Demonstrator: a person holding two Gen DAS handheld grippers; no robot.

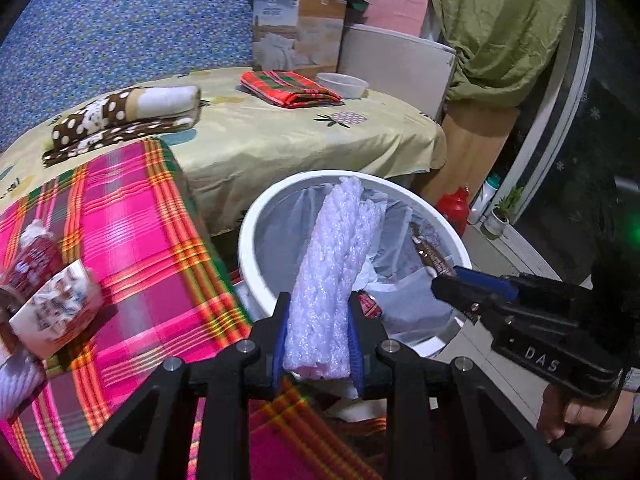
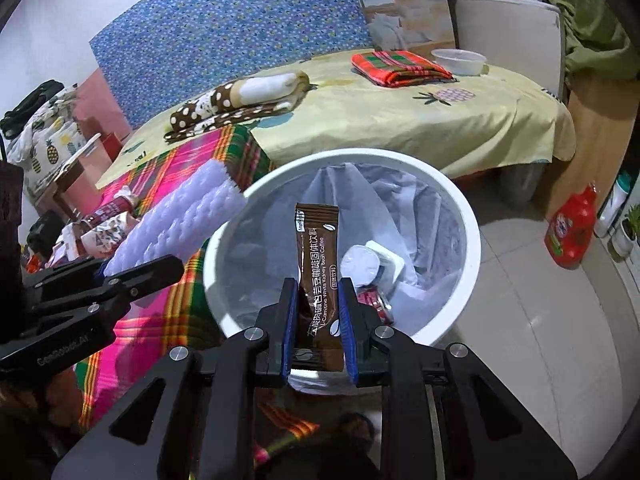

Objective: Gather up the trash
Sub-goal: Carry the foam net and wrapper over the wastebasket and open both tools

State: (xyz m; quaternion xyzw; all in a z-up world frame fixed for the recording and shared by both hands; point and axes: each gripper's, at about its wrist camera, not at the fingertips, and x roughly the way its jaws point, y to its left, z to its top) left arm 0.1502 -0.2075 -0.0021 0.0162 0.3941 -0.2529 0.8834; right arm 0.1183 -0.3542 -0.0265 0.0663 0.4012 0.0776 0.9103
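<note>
My left gripper is shut on a roll of white bubble wrap, which sticks out over the rim of the white trash bin. My right gripper is shut on a brown coffee sachet held upright over the same bin. The bin has a clear liner and holds a white lidded cup and a red wrapper. In the right wrist view the left gripper comes in from the left with the bubble wrap. In the left wrist view the right gripper reaches in from the right.
A pink plaid cloth covers a surface left of the bin, with a printed paper cup and a red packet on it. Behind is a yellow-sheeted bed with folded cloths and a bowl. A red jug stands on the tiled floor.
</note>
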